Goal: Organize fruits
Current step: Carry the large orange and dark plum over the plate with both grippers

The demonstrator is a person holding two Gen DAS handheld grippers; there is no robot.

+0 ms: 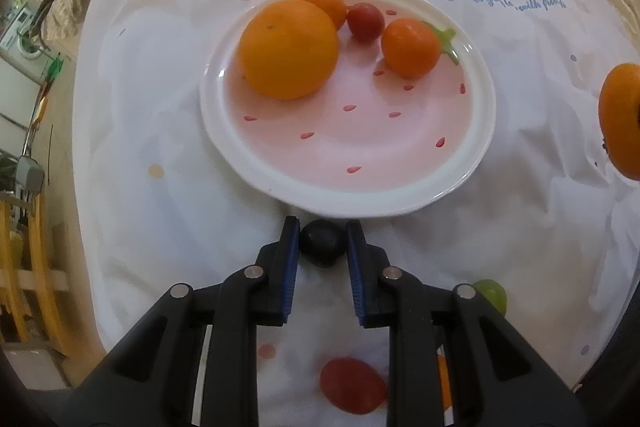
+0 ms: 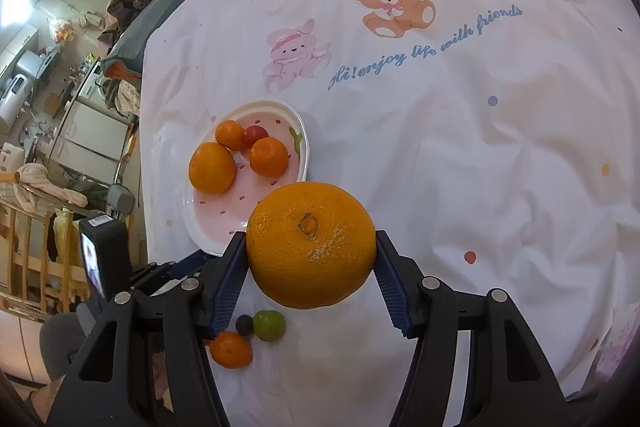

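Dark and small, the blueberry sat pinched between the pads of the left gripper in the left wrist view, just short of the near rim of the pink plate, which lay straight ahead. From the right wrist, the right gripper clamped the big orange, with the plate up and to its left.

A pink plate with a white rim carried a large orange, two smaller oranges and a red cherry tomato, while a big navel orange, a dark berry, a green grape, a red tomato and a small orange remained off it.
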